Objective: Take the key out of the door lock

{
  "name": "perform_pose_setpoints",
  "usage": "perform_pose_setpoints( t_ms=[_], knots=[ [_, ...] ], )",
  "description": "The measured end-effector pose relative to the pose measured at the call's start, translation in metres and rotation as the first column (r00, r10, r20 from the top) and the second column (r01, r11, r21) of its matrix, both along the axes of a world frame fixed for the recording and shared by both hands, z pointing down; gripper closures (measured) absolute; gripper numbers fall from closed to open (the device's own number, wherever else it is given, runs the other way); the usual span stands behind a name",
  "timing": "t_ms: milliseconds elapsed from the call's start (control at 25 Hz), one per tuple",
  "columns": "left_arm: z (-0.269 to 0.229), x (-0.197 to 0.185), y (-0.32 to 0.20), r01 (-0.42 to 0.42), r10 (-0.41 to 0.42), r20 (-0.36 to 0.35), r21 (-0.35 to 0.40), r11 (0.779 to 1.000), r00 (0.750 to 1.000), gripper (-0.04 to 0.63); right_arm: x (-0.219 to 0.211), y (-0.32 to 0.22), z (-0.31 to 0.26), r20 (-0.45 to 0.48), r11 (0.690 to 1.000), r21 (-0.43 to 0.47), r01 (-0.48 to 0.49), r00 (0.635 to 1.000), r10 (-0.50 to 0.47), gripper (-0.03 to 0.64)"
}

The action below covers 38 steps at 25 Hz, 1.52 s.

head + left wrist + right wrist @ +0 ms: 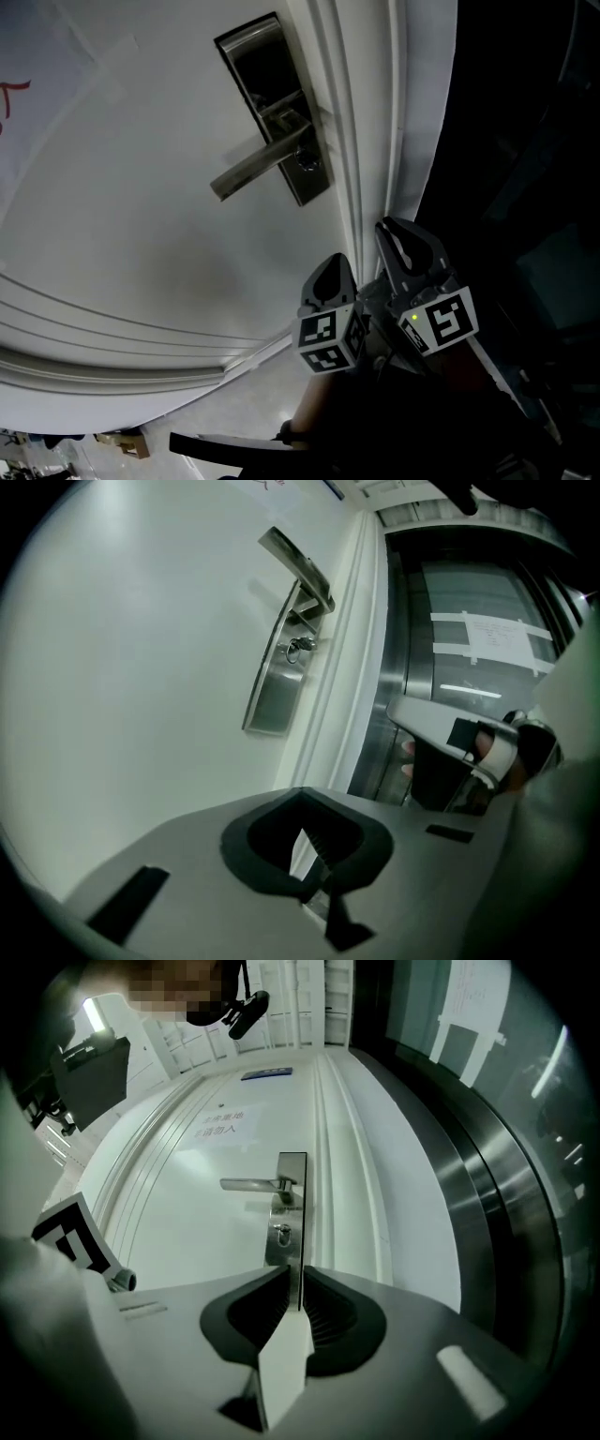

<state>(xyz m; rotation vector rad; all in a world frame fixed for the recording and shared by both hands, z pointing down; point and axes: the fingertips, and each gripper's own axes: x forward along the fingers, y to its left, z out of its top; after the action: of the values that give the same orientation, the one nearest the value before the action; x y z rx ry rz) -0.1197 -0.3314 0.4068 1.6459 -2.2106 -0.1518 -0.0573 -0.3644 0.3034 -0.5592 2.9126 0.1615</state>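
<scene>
A steel lock plate (272, 112) with a lever handle (251, 167) is set in the white door (141, 225). The key (307, 161) sits in the keyhole under the lever; it also shows as the key (298, 649) with a small ring, and the key (282, 1235). My left gripper (332, 272) and right gripper (399, 234) hang side by side below the lock, well apart from it. The left gripper (305, 844) is shut on nothing. In its own view the right gripper (298, 1309) is also shut and empty, pointing straight at the lock plate (289, 1206).
The door's edge moulding (361, 141) runs just right of the lock, with a dark gap and metal frame (497, 1194) beyond. A paper notice (217, 1126) is stuck higher on the door. Raised panel mouldings (112, 337) cross the door's lower part.
</scene>
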Motion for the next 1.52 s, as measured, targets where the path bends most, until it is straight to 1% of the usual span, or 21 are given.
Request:
perform_pose_setpoints(
  t_ms=[160, 280, 360, 440, 520, 560, 680, 760, 920, 1080, 1160, 1240, 1520],
  knots=[
    [-0.008, -0.014, -0.009, -0.011, 0.011, 0.001, 0.011, 1.0, 1.0, 0.595, -0.019, -0.002, -0.021, -0.002, 0.995, 0.098, 0.007, 1.0, -0.007, 0.577],
    [-0.012, -0.025, -0.013, -0.009, 0.009, 0.008, 0.026, 1.0, 1.0, 0.595, -0.035, -0.003, -0.032, -0.052, 0.975, 0.221, 0.014, 0.999, -0.002, 0.558],
    [-0.012, -0.033, -0.014, -0.006, 0.006, 0.004, 0.03, 1.0, 1.0, 0.595, -0.047, -0.003, -0.038, -0.096, 0.946, 0.324, 0.02, 0.995, 0.011, 0.549],
    [-0.013, -0.041, -0.015, -0.001, 0.001, -0.003, 0.039, 0.999, 1.0, 0.595, -0.059, -0.003, -0.045, -0.126, 0.904, 0.427, 0.027, 0.992, 0.03, 0.548],
    [-0.015, -0.049, -0.016, 0.004, -0.004, -0.009, 0.054, 0.999, 1.0, 0.595, -0.071, -0.002, -0.051, -0.146, 0.863, 0.505, 0.036, 0.988, 0.044, 0.54],
    [-0.017, -0.052, -0.017, 0.005, -0.005, -0.01, 0.06, 0.998, 1.0, 0.595, -0.076, -0.002, -0.054, -0.153, 0.847, 0.53, 0.041, 0.987, 0.048, 0.538],
    [-0.019, -0.059, -0.017, 0.005, -0.004, -0.015, 0.069, 0.998, 1.0, 0.595, -0.088, -0.003, -0.055, -0.181, 0.813, 0.579, 0.057, 0.982, 0.061, 0.537],
    [-0.019, -0.063, -0.017, 0.006, -0.005, -0.018, 0.071, 0.997, 1.0, 0.595, -0.094, -0.006, -0.054, -0.209, 0.786, 0.615, 0.062, 0.974, 0.086, 0.532],
    [-0.021, -0.07, -0.017, 0.009, -0.008, -0.015, 0.076, 0.997, 1.0, 0.595, -0.102, -0.008, -0.052, -0.257, 0.718, 0.691, 0.08, 0.956, 0.141, 0.531],
    [-0.023, -0.072, -0.018, 0.007, -0.007, -0.008, 0.083, 0.997, 1.0, 0.595, -0.11, -0.009, -0.054, -0.265, 0.644, 0.76, 0.082, 0.945, 0.193, 0.531],
    [-0.024, -0.072, -0.018, 0.004, -0.004, -0.004, 0.084, 0.996, 1.0, 0.595, -0.113, -0.009, -0.054, -0.272, 0.616, 0.783, 0.087, 0.938, 0.214, 0.531],
    [-0.024, -0.072, -0.018, 0.003, -0.003, -0.004, 0.082, 0.997, 1.0, 0.595, -0.116, -0.01, -0.055, -0.274, 0.6, 0.795, 0.086, 0.934, 0.229, 0.531],
    [-0.024, -0.071, -0.019, -0.006, 0.006, -0.002, 0.081, 0.997, 1.0, 0.595, -0.122, -0.01, -0.054, -0.276, 0.565, 0.82, 0.093, 0.928, 0.248, 0.534]
  ],
)
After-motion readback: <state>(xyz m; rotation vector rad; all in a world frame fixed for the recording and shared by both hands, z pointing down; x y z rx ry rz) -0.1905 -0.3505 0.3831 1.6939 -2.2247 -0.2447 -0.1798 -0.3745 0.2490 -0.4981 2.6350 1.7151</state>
